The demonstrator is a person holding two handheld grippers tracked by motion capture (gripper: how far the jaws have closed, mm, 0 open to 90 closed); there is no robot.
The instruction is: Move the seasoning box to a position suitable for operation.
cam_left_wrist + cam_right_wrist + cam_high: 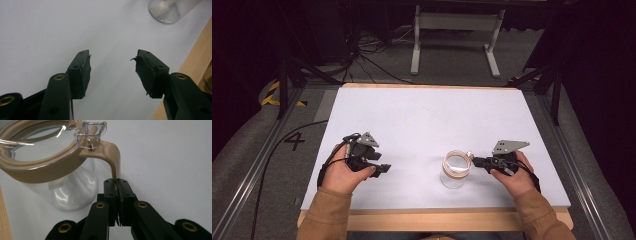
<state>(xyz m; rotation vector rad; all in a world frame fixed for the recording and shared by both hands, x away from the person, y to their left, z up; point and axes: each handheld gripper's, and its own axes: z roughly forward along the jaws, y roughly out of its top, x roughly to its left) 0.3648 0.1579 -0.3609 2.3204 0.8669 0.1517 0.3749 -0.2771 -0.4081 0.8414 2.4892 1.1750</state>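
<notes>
A: The right claw (118,183) is being held pressed together, and the beige tab (113,160) hanging from the jar's lid ring is being pinched between its pads.

B: The glass jar (454,171) is being seen upright on the white counter (422,115), near the front edge, right of centre. The right claw (475,161) is being kept just beside its rim.

A: A clear plastic clasp (90,135) is being shown on the beige lid ring (37,173), right above the tab.

B: The left claw (112,68) is being held wide apart, with nothing gripped between its pads. Only bare counter is being framed between them.

A: From above, the left claw (384,168) is being kept low over the counter, well apart from the jar, which is being glimpsed at the top of the left gripper view (165,11).
</notes>
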